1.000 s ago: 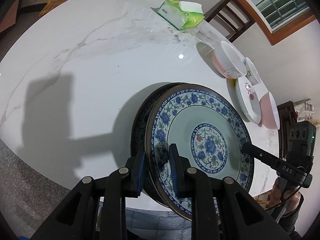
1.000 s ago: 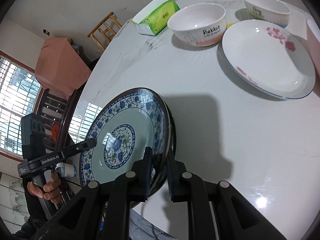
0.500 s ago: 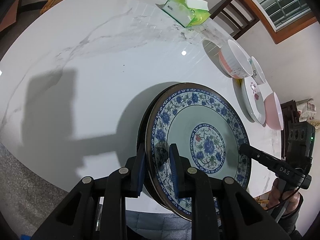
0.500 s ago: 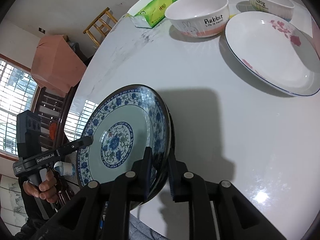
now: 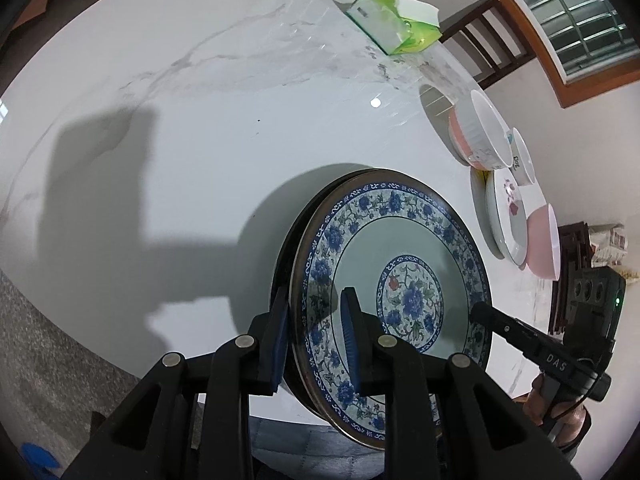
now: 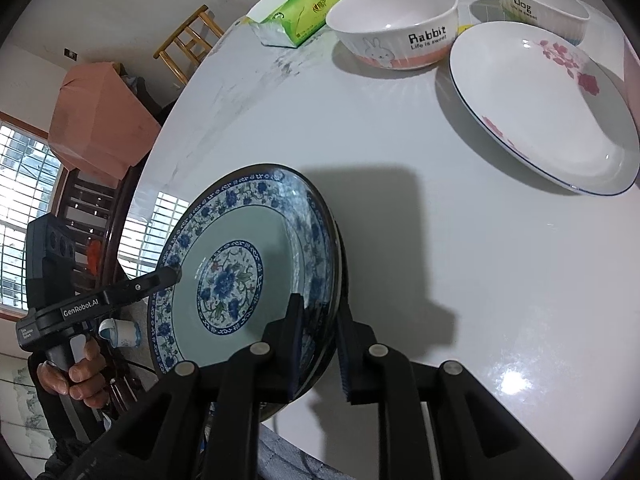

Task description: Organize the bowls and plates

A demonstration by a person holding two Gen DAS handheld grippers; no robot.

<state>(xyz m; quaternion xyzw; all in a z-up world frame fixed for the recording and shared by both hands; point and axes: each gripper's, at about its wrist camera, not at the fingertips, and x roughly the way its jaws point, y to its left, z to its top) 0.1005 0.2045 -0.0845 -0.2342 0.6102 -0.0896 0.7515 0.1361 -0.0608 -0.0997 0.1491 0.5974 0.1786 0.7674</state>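
A round white marble table [image 5: 200,128] filled both wrist views, and that setting looked the same as a second earlier. At its near edge lay a blue-and-white floral plate [image 5: 400,264], stacked on a darker dish whose rim showed just beneath it. Over the last second the plate appeared to have settled lower and a little further onto the table, though part of its rim hung past the table edge.

The left gripper [image 5: 316,332] straddled the plate's near-left rim, one blue pad under the rim and one on the decorated face. Its jaws had just been opening slightly, with the rim between them, and a small gap now showed around the rim, so the hold looked released or nearly so. The right gripper [image 6: 320,344] straddled the opposite rim. Its inner pad lay against the plate face; its outer pad stood apart from the rim, so those jaws also seemed loosened.

Judging from this, the plate was being set down and let go, which would finish its placement.

Well apart at the far right waited a white flowered plate [image 6: 540,112], a "Rabbit" bowl [image 6: 394,24], a "Dog" bowl [image 6: 538,0] and a pink bowl [image 5: 544,248]. A green tissue pack [image 5: 392,24] lay at the far edge.
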